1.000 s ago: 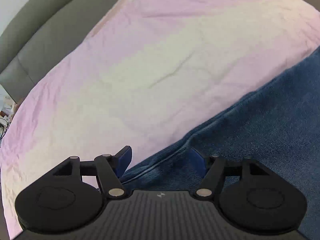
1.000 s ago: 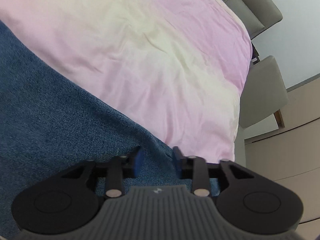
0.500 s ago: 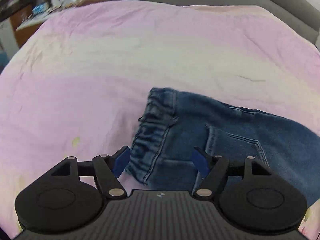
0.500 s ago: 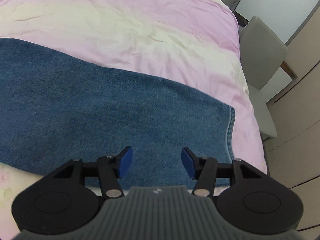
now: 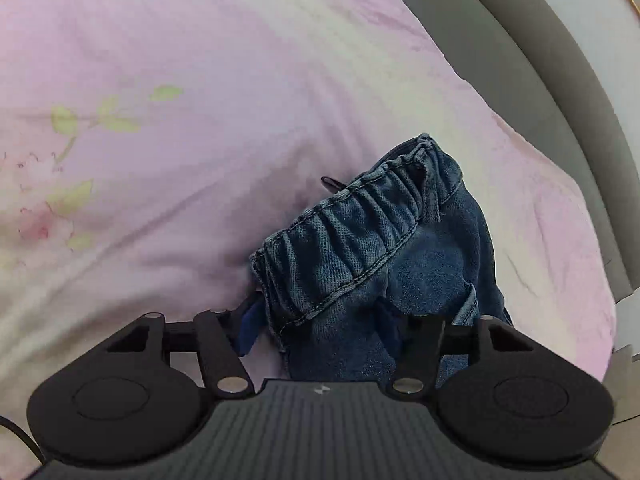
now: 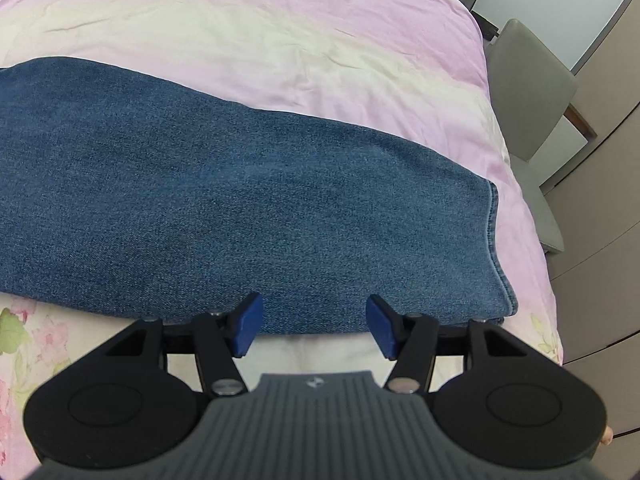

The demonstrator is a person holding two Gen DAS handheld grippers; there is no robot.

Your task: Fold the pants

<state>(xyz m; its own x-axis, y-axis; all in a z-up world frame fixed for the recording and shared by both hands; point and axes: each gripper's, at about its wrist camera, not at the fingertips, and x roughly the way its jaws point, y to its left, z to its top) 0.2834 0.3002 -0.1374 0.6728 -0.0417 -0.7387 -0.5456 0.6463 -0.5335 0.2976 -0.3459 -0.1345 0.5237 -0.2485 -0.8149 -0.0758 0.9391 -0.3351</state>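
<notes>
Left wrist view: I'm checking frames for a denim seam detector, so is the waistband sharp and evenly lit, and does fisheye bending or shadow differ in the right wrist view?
Left wrist view: elastic waistband sharp, stitching legible; the denim darkens in shadow near the left tool; grey headboard bows strongly. Right wrist view: jeans leg evenly lit, weave crisp, no glare; wardrobe edges curve at the rim.

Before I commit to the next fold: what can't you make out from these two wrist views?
- Left wrist view: the left gripper straddles the waistband; denim covers its right finger, so contact is unclear.
- Left wrist view: the small dark item behind the waistband is mostly hidden.
- Right wrist view: the jeans leg runs off the left edge; the right gripper body hides the bedsheet below.
</notes>
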